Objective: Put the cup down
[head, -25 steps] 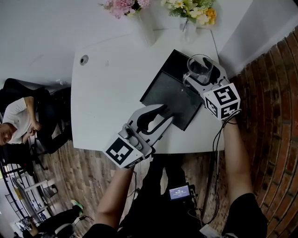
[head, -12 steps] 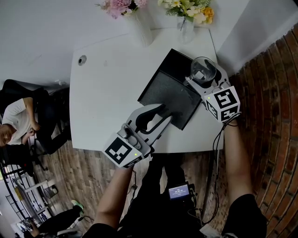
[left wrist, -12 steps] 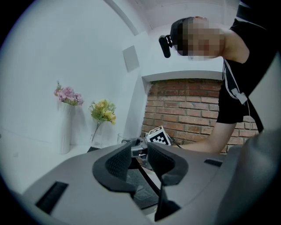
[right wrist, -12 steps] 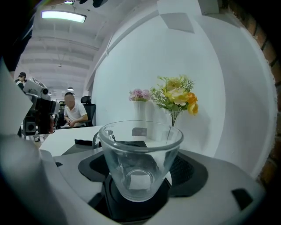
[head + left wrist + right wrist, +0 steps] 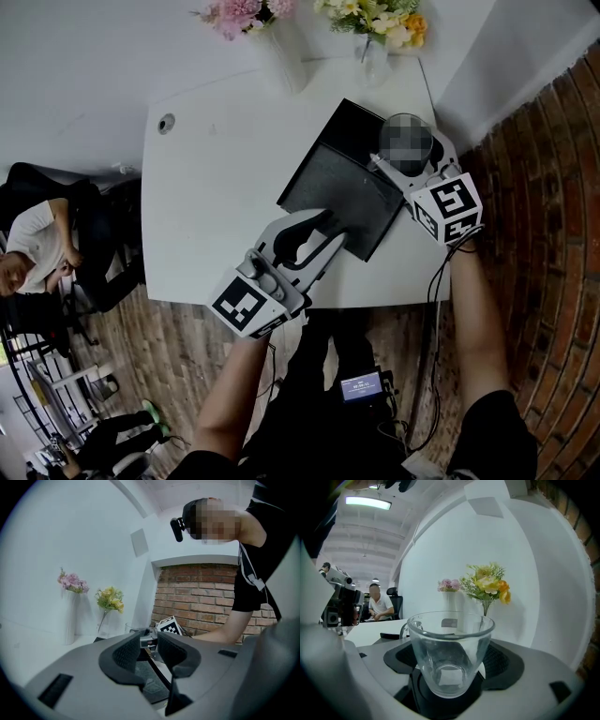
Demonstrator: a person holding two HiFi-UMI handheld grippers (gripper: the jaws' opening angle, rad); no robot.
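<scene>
- Fingers of the right gripper (image 5: pixel 450 665) clamp the cup (image 5: pixel 451 639) upright between them; the black mat (image 5: pixel 342 187) lies beneath.
- Fingers of the left gripper (image 5: pixel 149 651): narrow gap, empty, farther from the cup.

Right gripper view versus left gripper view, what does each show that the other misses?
Only the right gripper view shows the seated person and the right claw shut on the glass cup. Only the left gripper view shows the brick wall, a marker cube and the open left claw. Both show the pink flowers, the yellow flowers and the glass cup.
</scene>
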